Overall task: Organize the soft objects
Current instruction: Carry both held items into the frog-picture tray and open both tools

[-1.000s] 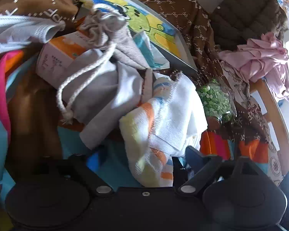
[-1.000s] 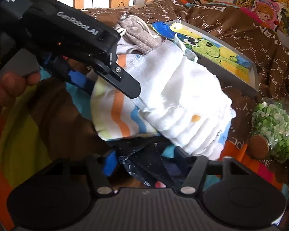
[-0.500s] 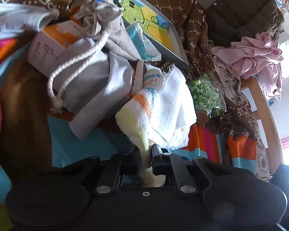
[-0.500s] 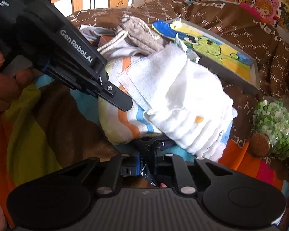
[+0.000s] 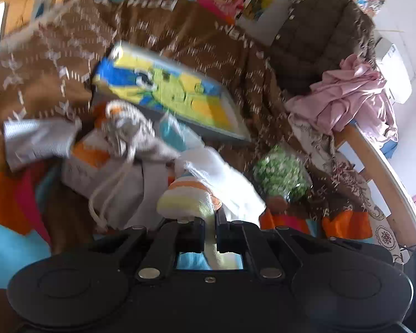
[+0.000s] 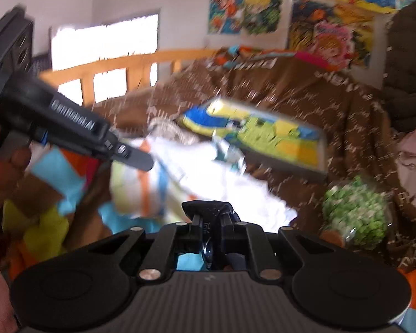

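On the cluttered bed, the left gripper [image 5: 209, 223] had its fingers pinched tight on a corner of the white cotton cloth with orange, yellow and blue stripes [image 5: 188, 194], which trailed toward the grey drawstring bag [image 5: 130, 149]. Beside it, the right gripper [image 6: 210, 223] had its fingers clamped on a dark navy speckled fabric [image 6: 208, 208], bunched above the fingertips. Behind them lay a flat box with a blue, green and yellow cartoon cover [image 5: 166, 91] on the brown patterned blanket [image 5: 208, 33]; both views were blurred.

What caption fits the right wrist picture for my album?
Right hand-held gripper shut on a dark speckled cloth, above a striped white towel on a messy bed.
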Motion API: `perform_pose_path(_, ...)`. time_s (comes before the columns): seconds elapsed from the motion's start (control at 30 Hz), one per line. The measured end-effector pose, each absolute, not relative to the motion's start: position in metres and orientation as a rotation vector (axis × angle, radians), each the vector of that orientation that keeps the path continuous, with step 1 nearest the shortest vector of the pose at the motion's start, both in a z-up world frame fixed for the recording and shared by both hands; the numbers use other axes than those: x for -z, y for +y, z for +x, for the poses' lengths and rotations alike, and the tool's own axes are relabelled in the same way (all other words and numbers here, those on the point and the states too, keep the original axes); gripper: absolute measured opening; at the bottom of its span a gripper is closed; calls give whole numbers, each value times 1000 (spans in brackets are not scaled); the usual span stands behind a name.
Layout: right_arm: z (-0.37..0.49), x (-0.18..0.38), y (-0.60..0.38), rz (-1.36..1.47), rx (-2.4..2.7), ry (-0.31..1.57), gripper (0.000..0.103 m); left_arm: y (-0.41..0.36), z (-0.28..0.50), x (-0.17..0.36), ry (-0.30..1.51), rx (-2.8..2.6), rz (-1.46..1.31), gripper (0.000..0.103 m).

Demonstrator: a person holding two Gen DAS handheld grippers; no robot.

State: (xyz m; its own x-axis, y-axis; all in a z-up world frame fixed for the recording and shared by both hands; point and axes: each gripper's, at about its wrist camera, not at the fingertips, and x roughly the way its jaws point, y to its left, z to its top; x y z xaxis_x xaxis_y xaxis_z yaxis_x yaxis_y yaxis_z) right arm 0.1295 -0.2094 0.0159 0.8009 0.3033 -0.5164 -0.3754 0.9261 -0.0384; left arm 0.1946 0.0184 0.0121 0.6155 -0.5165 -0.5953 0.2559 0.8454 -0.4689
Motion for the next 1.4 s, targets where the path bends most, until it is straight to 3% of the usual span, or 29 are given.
perform_pose_path(0.6, 144, -127, -196, -77, -326, 293, 13, 38, 169, -105, 539, 542, -521, 6)
perform_pose_path(1.13, 247, -51, -242, 74, -308, 302, 13, 79, 240, -67, 482, 542, -645, 6)
perform_pose_path(1.4, 338, -31, -251, 241, -308, 364, 14, 65, 308, -84, 389, 525, -613, 6)
